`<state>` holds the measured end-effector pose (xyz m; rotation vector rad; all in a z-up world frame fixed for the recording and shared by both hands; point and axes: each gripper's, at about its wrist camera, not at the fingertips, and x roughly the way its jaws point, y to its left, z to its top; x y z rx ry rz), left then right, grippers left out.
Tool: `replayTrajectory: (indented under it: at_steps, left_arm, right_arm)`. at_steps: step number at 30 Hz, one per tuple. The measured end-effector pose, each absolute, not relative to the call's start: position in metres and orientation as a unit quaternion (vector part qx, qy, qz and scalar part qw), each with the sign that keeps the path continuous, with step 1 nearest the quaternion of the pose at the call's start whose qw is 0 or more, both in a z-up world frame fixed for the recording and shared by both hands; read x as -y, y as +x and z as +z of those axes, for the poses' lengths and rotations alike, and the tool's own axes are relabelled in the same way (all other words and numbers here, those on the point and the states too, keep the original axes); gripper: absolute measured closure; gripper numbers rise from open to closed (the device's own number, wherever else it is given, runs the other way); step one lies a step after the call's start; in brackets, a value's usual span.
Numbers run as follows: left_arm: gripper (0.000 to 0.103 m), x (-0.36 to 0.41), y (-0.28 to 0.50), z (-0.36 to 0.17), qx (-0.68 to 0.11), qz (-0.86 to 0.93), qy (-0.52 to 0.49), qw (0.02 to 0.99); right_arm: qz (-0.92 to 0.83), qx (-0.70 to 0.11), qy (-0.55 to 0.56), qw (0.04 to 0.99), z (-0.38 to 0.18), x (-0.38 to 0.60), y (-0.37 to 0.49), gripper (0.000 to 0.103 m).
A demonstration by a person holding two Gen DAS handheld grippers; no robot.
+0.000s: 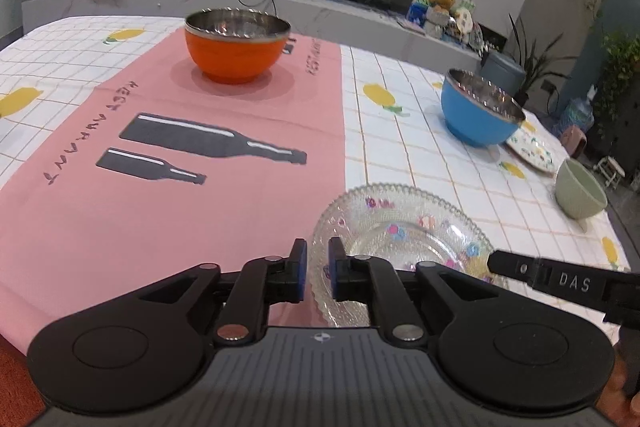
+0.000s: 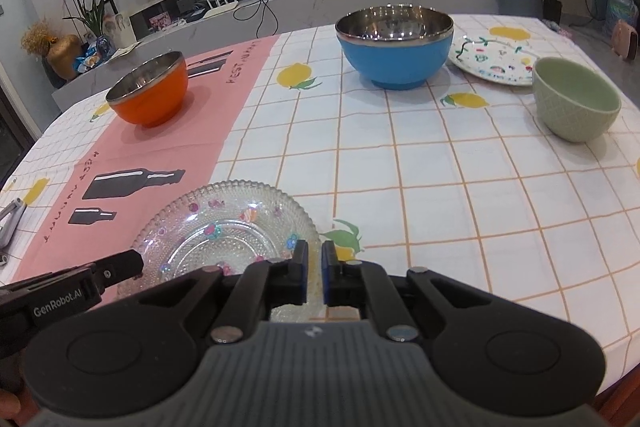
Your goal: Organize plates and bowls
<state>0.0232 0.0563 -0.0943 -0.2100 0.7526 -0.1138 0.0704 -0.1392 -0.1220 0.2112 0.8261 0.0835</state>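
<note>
Counting three bowls [image 2: 394, 51], two plates [image 2: 228, 235], perhaps tongs [image 1: 317, 273] gripping one

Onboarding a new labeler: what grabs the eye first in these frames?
The clear glass plate with floral dots, nearest both grippers at the pink mat's edge. Then the orange bowl on that mat and the blue bowl on the checked cloth, beside a patterned plate and green bowl.

Orange bowl [image 1: 237, 45], blue bowl [image 2: 395, 45], lemon-print checked tablecloth [image 2: 440, 187]
</note>
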Motion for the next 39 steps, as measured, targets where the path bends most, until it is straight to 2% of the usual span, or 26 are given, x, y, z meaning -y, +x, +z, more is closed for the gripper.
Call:
replayTrajectory:
  at_steps: [3,5,7,15,17,39]
  left_arm:
    - [0.083,-0.061,0.023,-0.091,-0.359,-0.053,-0.113,0.925]
    - [0.081,-0.066,0.024,-0.093,-0.365,-0.055,-0.129,0.920]
    - [0.079,-0.070,0.025,-0.096,-0.374,-0.055,-0.147,0.914]
    - [0.079,-0.077,0.025,-0.107,-0.402,-0.072,-0.197,0.891]
    - [0.086,-0.076,0.024,-0.108,-0.403,-0.077,-0.200,0.890]
    - [0.086,-0.078,0.026,-0.102,-0.398,-0.043,-0.166,0.901]
  right_arm:
    - [0.042,-0.402,0.113,0.907,-0.121,0.141,0.069,0.093]
    - [0.041,-0.405,0.124,0.905,-0.122,0.144,0.069,0.082]
    - [0.040,-0.412,0.144,0.899,-0.124,0.149,0.069,0.079]
    - [0.048,-0.437,0.203,0.875,-0.133,0.160,0.068,0.078]
    - [0.056,-0.440,0.216,0.870,-0.134,0.161,0.067,0.088]
    - [0.074,-0.437,0.209,0.872,-0.135,0.143,0.074,0.088]
